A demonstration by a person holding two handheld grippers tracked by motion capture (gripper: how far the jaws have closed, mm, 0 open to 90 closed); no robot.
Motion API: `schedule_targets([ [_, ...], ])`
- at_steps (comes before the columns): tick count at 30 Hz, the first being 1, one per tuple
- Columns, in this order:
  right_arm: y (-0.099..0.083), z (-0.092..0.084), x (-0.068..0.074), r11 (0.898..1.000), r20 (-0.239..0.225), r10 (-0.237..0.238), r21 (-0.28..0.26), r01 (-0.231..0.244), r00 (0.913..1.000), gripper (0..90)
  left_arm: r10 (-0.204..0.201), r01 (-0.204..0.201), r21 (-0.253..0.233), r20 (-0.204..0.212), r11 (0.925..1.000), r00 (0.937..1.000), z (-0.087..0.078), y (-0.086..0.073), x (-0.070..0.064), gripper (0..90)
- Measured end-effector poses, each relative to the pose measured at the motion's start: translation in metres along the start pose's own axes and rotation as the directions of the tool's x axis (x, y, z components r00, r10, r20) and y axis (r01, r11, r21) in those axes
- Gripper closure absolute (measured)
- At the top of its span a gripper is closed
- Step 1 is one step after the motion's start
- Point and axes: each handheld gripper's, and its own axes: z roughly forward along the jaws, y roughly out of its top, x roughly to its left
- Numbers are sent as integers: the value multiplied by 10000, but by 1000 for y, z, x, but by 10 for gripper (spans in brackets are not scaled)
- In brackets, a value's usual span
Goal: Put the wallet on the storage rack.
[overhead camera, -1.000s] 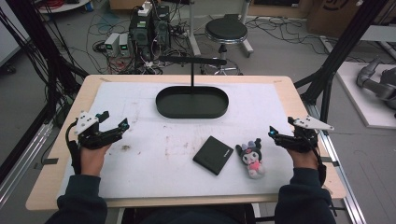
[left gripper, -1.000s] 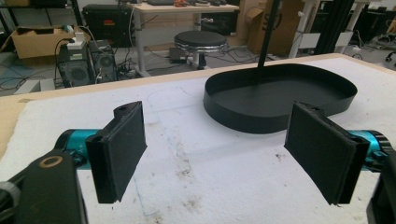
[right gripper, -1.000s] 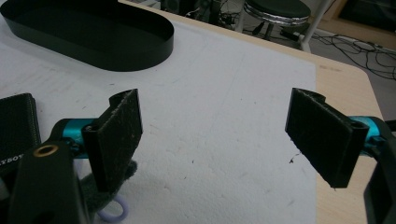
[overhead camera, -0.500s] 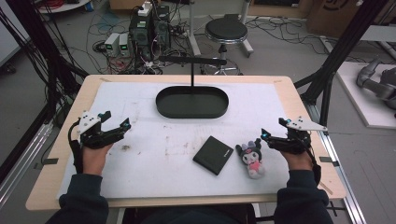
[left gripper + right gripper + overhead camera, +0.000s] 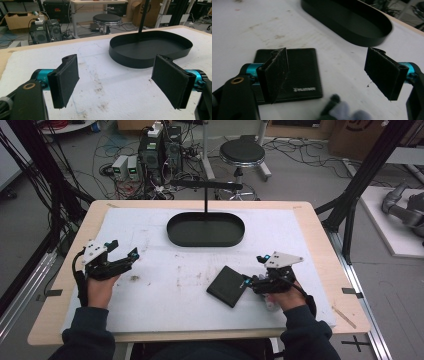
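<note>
Our right gripper has slid leftward since a second ago, and now hangs over the plush toy, jaws spread wide and holding nothing. The toy lies just beneath them, beside the black wallet. We judge a grasp is next. Our left gripper hovers released; farther off sits the black oval tray.

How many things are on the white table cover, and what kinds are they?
Black oval tray: 1
Flat black wallet: 1
Small plush toy, blurred at the bottom of the right gripper view: 1
Total: 3
</note>
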Motion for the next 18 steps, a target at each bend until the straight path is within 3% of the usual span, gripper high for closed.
schedule_targets([
  [4,3,6,9,9999,-413,-125,60,128,9991,211,-2,2,4,-29,10000,10000,-1,0,0,215],
  [6,3,13,16,9991,-952,-246,326,278,9952,273,18,-18,-7,-19,10000,10000,-2,0,-1,216],
  [12,8,20,31,9975,-1454,-417,510,495,9885,273,89,-89,45,-3,10000,10000,-1,-1,-2,218],
  [18,8,39,46,9895,-1842,-669,1142,889,9806,272,64,-64,73,-25,10000,10000,0,-1,-2,218],
])
